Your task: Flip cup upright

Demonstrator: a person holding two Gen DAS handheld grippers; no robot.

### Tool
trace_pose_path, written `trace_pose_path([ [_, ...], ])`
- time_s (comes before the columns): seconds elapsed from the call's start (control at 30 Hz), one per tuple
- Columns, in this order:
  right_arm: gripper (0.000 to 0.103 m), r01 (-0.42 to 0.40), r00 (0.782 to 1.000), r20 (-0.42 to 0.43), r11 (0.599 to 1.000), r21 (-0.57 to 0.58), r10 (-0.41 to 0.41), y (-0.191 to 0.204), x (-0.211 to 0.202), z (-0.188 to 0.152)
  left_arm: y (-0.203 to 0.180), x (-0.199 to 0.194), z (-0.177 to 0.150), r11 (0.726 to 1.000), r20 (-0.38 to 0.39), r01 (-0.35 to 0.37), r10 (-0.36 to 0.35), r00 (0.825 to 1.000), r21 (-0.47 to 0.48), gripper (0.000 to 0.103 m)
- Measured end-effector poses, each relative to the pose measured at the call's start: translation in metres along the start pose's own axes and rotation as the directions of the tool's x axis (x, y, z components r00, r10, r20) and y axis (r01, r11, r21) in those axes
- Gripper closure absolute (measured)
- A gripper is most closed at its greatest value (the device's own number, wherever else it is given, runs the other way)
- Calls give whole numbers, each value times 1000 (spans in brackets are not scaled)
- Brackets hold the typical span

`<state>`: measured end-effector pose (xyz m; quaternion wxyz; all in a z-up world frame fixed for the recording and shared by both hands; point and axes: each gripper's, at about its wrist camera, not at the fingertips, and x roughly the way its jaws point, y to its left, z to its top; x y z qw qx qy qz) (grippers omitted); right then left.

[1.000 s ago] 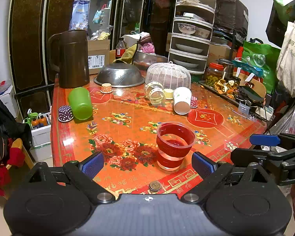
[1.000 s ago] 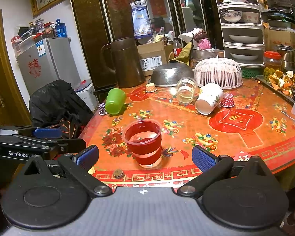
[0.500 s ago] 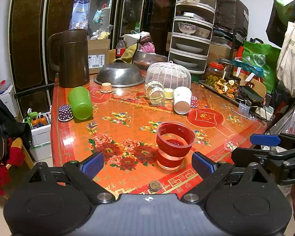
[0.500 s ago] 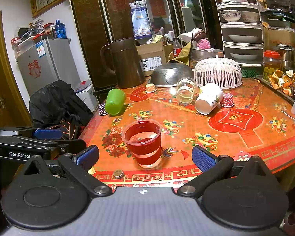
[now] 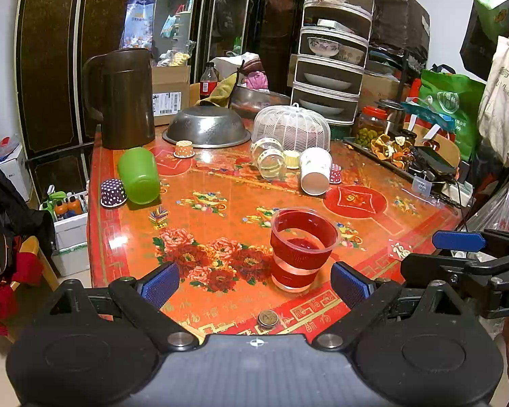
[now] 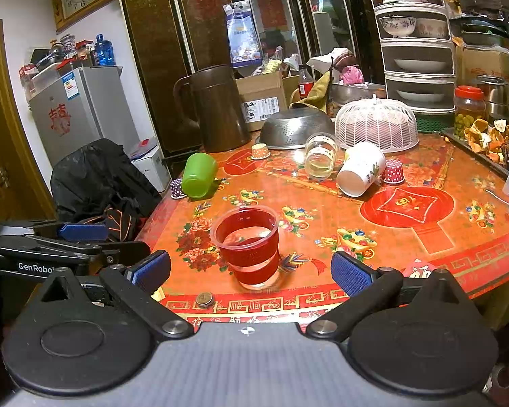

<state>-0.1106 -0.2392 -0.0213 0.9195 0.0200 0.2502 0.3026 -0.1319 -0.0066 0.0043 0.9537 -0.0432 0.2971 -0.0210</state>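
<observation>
A clear cup with red bands (image 5: 300, 249) stands upright near the table's front edge; it also shows in the right wrist view (image 6: 249, 247). A green cup (image 5: 139, 174) (image 6: 198, 174), a white paper cup (image 5: 315, 171) (image 6: 359, 169) and a clear glass cup (image 5: 271, 166) (image 6: 319, 159) lie on their sides farther back. My left gripper (image 5: 254, 283) is open and empty, just short of the red cup. My right gripper (image 6: 251, 271) is open and empty, also in front of it.
A brown jug (image 5: 122, 98), a steel colander (image 5: 207, 127) and a white mesh dome (image 5: 291, 127) stand at the back. Small paper cupcake cups (image 5: 113, 192) dot the table. A coin (image 5: 267, 317) lies at the front edge. A tray of clutter (image 5: 400, 152) is at right.
</observation>
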Motion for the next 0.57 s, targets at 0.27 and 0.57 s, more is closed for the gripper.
trace_pose_path([
  [0.27, 1, -1, 1000, -1, 1000, 3, 1, 1, 0, -1, -1, 2, -1, 1000, -2, 1, -1, 1000, -6, 6],
  [0.57, 1, -8, 1000, 16, 1000, 2, 8, 1, 2, -5, 0, -1, -2, 1000, 21, 5, -5, 1000, -11, 6],
])
